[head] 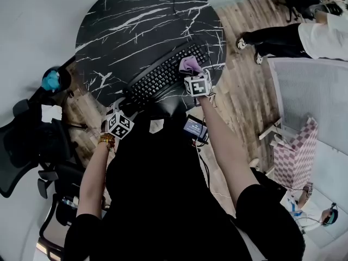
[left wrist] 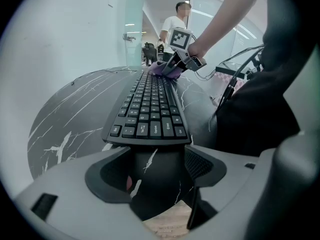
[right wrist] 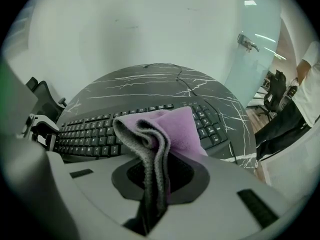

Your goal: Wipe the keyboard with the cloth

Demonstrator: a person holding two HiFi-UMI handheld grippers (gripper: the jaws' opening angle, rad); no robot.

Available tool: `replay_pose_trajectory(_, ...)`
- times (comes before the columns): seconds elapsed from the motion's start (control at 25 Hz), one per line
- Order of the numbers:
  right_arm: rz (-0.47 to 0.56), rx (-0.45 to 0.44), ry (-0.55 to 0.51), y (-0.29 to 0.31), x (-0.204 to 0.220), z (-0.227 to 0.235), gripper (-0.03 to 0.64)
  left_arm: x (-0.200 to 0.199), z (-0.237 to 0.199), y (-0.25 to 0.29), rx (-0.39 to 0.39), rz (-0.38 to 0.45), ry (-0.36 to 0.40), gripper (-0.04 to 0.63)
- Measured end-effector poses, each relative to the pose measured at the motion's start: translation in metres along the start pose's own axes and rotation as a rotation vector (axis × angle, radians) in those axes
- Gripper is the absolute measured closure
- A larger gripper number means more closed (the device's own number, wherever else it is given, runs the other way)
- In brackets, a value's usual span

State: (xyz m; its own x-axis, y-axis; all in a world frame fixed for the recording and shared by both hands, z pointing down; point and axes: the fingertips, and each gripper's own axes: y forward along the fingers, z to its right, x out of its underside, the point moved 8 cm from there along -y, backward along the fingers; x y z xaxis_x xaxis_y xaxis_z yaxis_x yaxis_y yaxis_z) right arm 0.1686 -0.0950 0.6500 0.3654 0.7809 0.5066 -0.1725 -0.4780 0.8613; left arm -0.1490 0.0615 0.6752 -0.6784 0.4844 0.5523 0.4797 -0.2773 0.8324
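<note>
A round black marble worktop [head: 136, 20] fills the head view from the centre toward 12 o'clock. A black keyboard [head: 163, 75] lies slantwise on its near part, running from 7 o'clock to 2 o'clock, and both short ends come near the worktop's curved rim. Beyond the keyboard, toward 11 and 12 o'clock, a broad stretch of white-veined marble lies open.

The right hand-held gripper [right wrist: 156, 189] is closed on a folded purple cloth [right wrist: 175, 129]. The cloth rises out of the jaws and drapes onto the keys at the keyboard's right end, close to the rim at 3 o'clock.

The left hand-held gripper [left wrist: 156, 159] has its jaws apart with nothing in them. It sits just off the keyboard's left short end, right at the worktop's edge, with marble and a strip of wooden floor showing between the jaws.

A black office chair [head: 27, 145] stands at 9 o'clock. Another person [head: 321, 37] stands on the wooden floor [head: 244, 91] at 2 o'clock, well apart from the worktop.
</note>
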Motion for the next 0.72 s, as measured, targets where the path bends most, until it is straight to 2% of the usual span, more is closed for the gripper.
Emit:
replay_pose_trajectory(0.28,-0.005,-0.007,-0.004,-0.001,0.002,-0.018,0.561,0.000,0.001,0.000,-0.001,0.007,-0.001,0.276)
replay_pose_trajectory(0.48,-0.022,-0.056,-0.009,-0.003,0.002,-0.032,0.561,0.000,0.000,0.000,-0.001,0.007,0.001,0.276)
replay_pose_trajectory(0.72,-0.029,-0.076,-0.032,-0.002,0.005,-0.048,0.561,0.000,0.000,-0.001,0.001,0.007,-0.002,0.276)
